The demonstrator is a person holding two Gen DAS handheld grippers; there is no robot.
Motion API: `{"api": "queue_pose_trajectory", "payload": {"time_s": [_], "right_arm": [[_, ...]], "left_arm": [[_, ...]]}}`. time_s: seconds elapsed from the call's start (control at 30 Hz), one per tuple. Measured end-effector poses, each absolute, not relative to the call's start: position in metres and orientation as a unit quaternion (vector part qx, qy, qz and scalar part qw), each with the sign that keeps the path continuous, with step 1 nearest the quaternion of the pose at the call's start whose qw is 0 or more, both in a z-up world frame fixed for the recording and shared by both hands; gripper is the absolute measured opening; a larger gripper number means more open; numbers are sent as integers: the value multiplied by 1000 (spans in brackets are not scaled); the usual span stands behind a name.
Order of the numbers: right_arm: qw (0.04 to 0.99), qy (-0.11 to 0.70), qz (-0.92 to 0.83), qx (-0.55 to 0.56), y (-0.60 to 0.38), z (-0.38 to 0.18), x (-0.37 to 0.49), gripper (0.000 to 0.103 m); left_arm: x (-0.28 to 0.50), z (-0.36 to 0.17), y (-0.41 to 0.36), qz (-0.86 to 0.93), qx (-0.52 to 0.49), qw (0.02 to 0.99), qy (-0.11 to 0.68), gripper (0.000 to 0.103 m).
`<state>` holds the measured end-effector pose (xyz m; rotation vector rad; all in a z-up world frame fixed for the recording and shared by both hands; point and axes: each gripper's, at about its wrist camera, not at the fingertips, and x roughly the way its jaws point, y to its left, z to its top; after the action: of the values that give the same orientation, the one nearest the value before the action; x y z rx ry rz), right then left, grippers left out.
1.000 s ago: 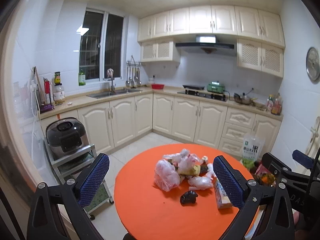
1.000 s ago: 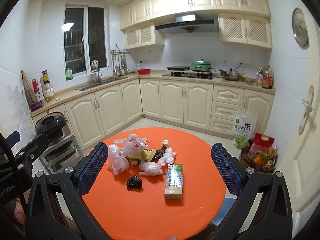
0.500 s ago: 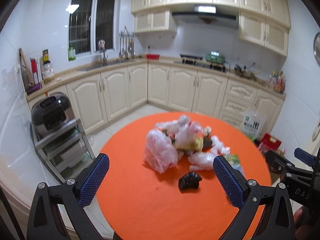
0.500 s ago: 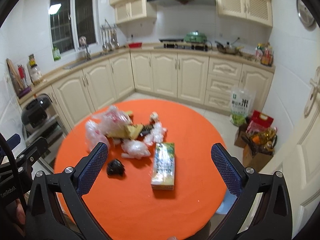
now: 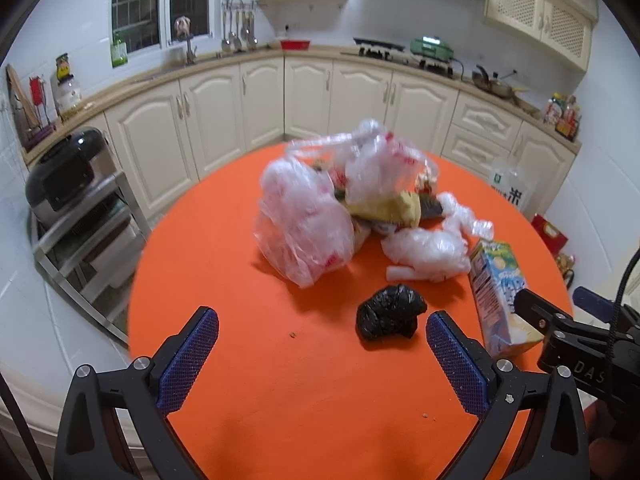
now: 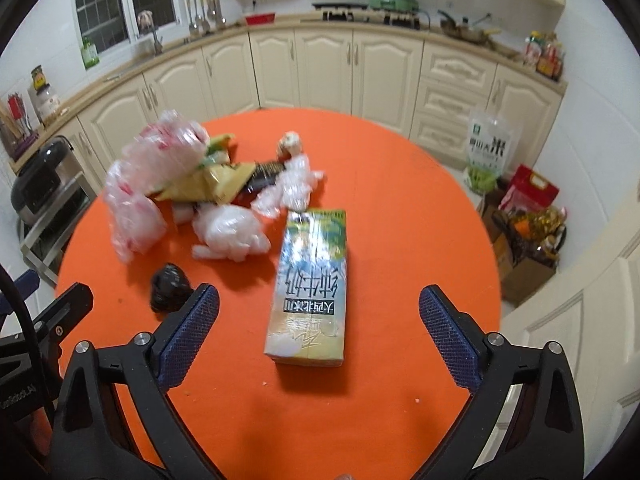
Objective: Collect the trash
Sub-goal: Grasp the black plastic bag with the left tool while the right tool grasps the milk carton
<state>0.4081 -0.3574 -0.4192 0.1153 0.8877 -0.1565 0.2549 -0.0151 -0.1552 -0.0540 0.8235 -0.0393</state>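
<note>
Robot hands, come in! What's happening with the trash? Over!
Left gripper and right gripper open, holding nothing. Trash pile untouched on orange table. Milk carton ahead of right gripper. Nothing blocking.

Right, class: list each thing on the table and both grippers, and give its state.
left gripper: open, empty
right gripper: open, empty
milk carton: lying flat
black bag: crumpled, loose
clear plastic bags: heaped, crumpled
yellow wrapper: crumpled in the heap

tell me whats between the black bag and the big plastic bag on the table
Only bare orange table: black bag, big plastic bag, left wrist view.
</note>
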Motion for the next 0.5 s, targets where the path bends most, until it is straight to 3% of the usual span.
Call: {"api": "queue_pose_trajectory", "payload": {"time_s": [0.17, 0.27, 0.47, 0.5], "right_arm": [[889, 448, -74, 58, -364, -436, 422, 98], [884, 459, -73, 57, -365, -446, 430, 91], [880, 468, -56, 60, -367, -460, 435, 64], [881, 466, -49, 62, -367, -462, 434, 54]], "left_arm": [[267, -166, -18, -22, -17, 911, 411, 102], [275, -173, -24, -21, -12, 909, 416, 102], [291, -190, -44, -26, 5, 903, 428, 102], [294, -191, -47, -26, 7, 903, 429, 102]]}}
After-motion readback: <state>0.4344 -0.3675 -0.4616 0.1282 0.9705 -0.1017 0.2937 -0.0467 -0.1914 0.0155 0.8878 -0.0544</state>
